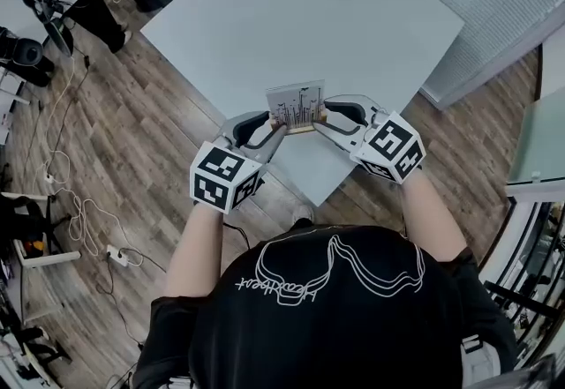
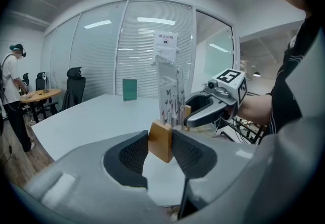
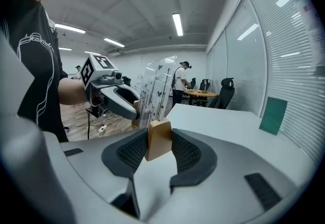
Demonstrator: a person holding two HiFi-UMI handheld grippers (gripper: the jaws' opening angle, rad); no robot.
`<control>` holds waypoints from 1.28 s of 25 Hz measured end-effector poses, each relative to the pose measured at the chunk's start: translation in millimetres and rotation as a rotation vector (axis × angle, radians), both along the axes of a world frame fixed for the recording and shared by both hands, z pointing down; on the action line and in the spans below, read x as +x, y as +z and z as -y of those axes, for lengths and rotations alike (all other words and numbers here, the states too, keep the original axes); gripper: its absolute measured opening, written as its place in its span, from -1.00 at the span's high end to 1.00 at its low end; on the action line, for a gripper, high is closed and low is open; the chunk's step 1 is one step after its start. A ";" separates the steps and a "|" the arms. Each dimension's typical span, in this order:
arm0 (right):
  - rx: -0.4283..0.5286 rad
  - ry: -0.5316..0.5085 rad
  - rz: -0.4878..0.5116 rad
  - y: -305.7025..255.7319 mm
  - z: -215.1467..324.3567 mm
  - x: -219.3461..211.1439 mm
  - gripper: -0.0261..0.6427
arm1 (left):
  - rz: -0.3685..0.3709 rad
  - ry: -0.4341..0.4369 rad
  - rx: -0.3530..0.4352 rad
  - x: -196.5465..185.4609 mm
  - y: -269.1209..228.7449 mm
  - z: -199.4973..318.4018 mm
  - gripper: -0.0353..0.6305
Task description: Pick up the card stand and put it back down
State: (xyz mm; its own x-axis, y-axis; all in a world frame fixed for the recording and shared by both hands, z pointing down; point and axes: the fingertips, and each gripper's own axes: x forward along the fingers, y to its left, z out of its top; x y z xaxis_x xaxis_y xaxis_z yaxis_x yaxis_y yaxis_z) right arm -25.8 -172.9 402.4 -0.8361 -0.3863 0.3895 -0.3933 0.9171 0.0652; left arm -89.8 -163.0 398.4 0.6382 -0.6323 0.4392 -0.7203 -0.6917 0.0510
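Left gripper [image 1: 267, 130] and right gripper [image 1: 330, 116] each clamp partly closed jaws on a wooden base end of the card stand [image 1: 297, 107], upright over the table's [image 1: 291, 17] near corner; an uneven set-down could tip it off the edge.

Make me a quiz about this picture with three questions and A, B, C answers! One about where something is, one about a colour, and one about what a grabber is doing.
1. Where on the table is the card stand?
A. far edge
B. near corner
C. middle

2. What colour is the stand's base?
A. blue
B. black
C. wood brown

3. What is the left gripper doing?
A. wide open and empty
B. shut on one end of the base
C. holding a cable

Answers:
1 B, the head view shows it at the corner nearest the person.
2 C, both gripper views show tan wood.
3 B, its jaws press the base from both sides.
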 end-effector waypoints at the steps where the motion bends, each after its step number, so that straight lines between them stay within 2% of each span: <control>1: -0.002 0.005 -0.004 5.6 1.8 1.0 0.46 | 0.009 0.005 -0.001 1.1 5.9 1.8 0.45; 16: -0.062 0.064 -0.156 89.8 89.9 -26.9 0.47 | 0.100 0.076 -0.088 -24.4 91.8 91.7 0.45; 25: -0.065 0.074 -0.227 142.0 113.0 -35.0 0.47 | 0.146 0.108 -0.109 -31.2 146.7 114.9 0.45; 32: -0.079 0.074 -0.245 170.3 124.3 -36.5 0.47 | 0.180 0.094 -0.114 -32.4 173.4 125.9 0.45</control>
